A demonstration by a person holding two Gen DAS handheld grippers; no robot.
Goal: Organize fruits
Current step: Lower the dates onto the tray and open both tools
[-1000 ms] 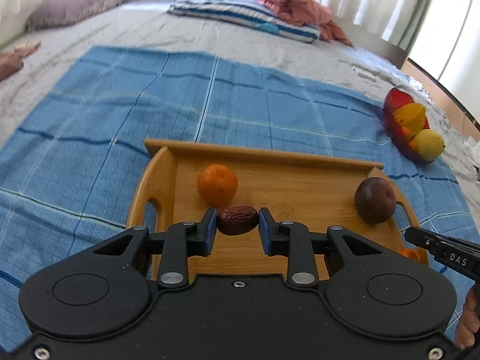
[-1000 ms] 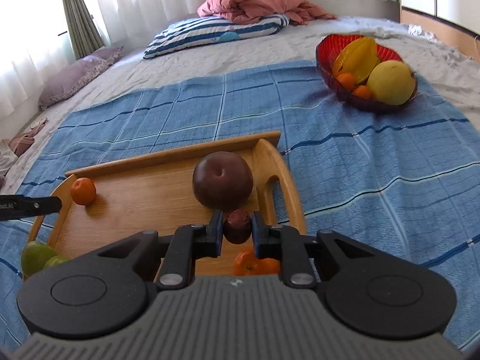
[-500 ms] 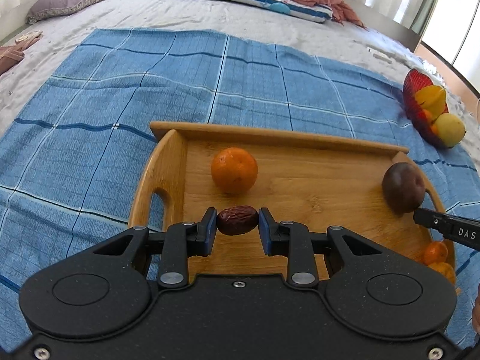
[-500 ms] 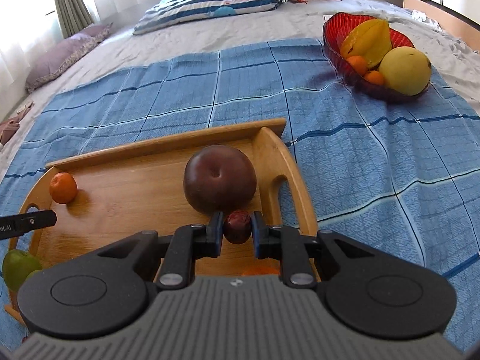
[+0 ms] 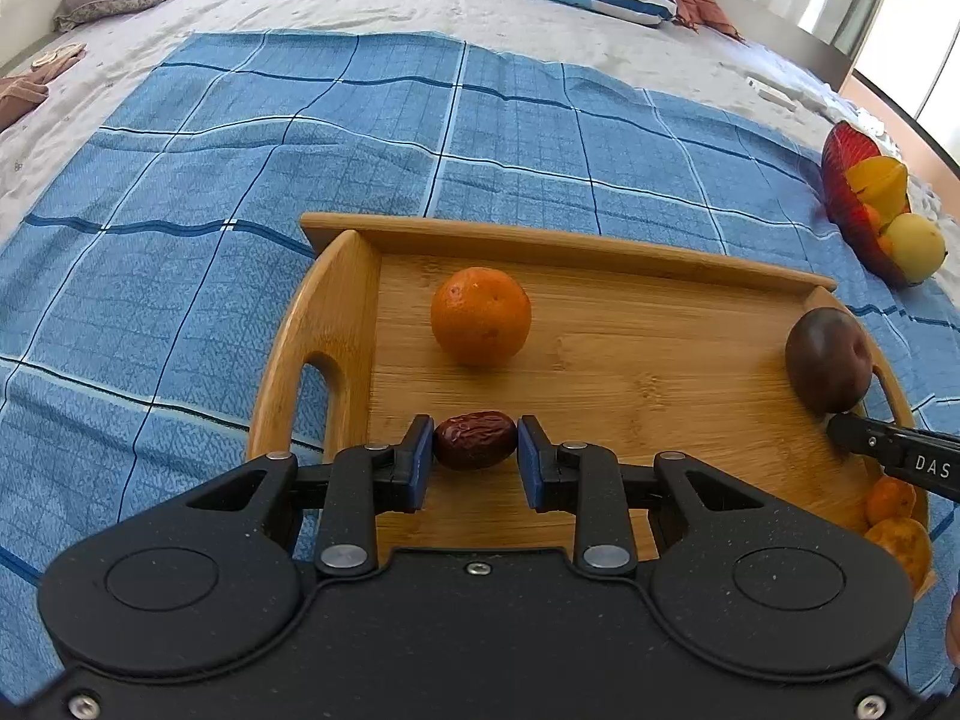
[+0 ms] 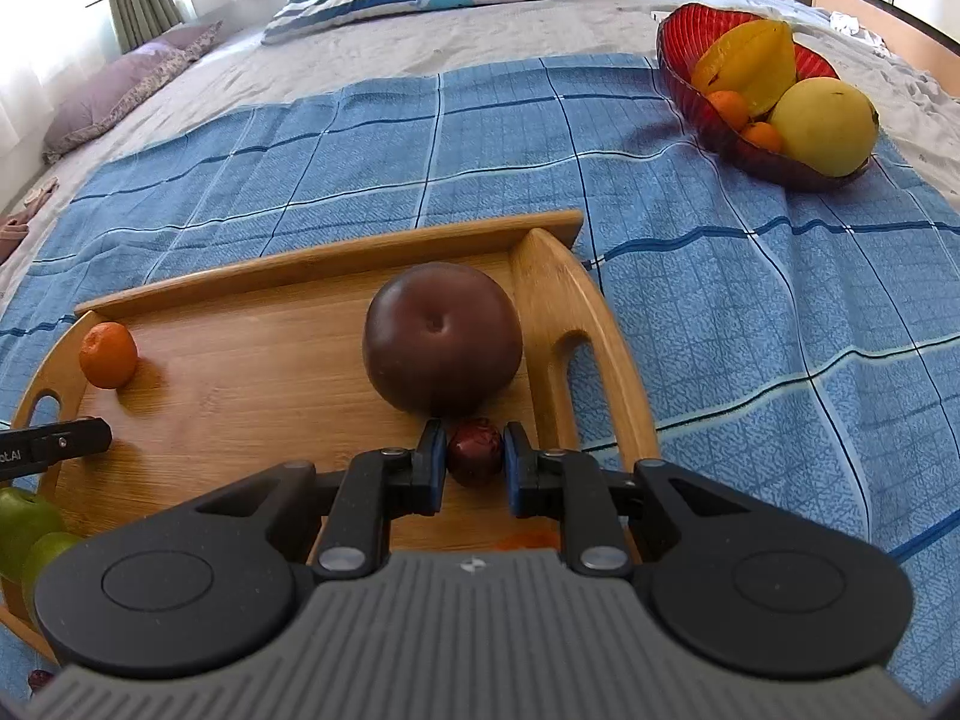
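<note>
A wooden tray [image 5: 600,246] lies on a blue checked cloth [image 5: 360,138]; it also shows in the right wrist view [image 6: 324,258]. My left gripper [image 5: 475,450] is shut on a red date [image 5: 475,439] low over the tray's left part, just in front of an orange [image 5: 481,315]. My right gripper [image 6: 474,456] is shut on a second red date [image 6: 475,450] over the tray's right end, right in front of a dark purple plum [image 6: 441,345]. The plum [image 5: 828,360] and the right gripper's finger [image 5: 894,453] show at the right of the left wrist view.
A red bowl [image 6: 690,78] with a starfruit, a yellow pear and small oranges stands at the far right on the cloth. Small oranges [image 5: 894,516] lie at the tray's right front corner. Green fruits [image 6: 24,528] sit at its left front. Pillows lie at the back.
Both grippers have moved forward and lower over the tray with their dates held. The orange and the plum look closer and larger now.
</note>
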